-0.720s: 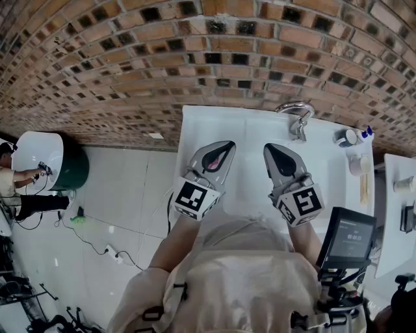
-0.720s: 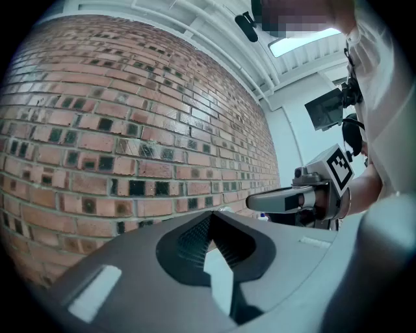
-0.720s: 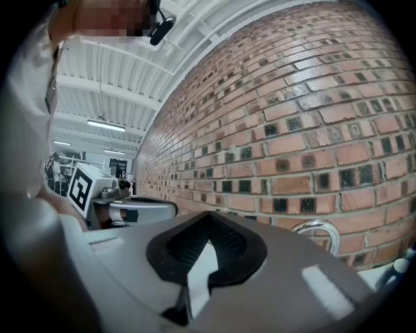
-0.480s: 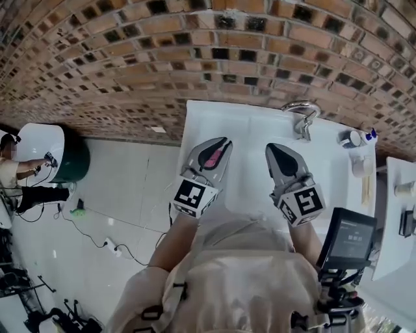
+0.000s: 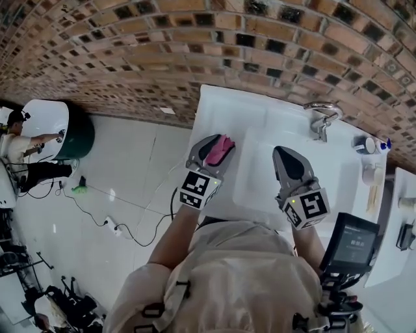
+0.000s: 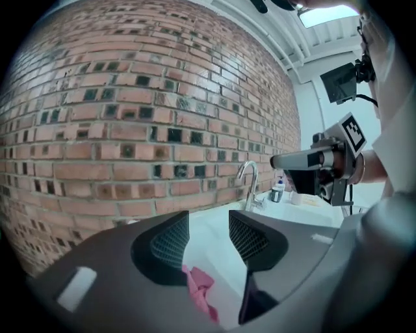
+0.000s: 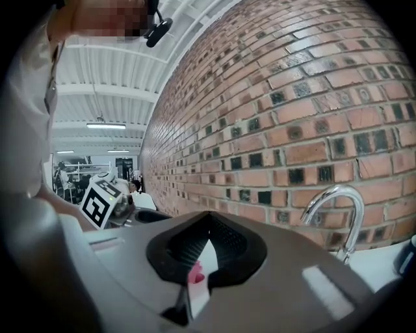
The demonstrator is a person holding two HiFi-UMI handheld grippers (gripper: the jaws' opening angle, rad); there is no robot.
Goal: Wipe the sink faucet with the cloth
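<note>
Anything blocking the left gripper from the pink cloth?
Nothing visible does. The left gripper has its jaws open, and the pink cloth lies right below their gap on the left ledge of the white sink, with the pads not touching it.

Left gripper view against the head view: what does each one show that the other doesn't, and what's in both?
Only the left gripper view shows the ceiling skylight and the mesh pads of the left tool, which stand apart. Only the head view shows the tiled floor with cables, and a distant person at a white tub. Both show the faucet, the pink cloth by the left tool's tips, the brick wall, the right tool and the black monitor.
</note>
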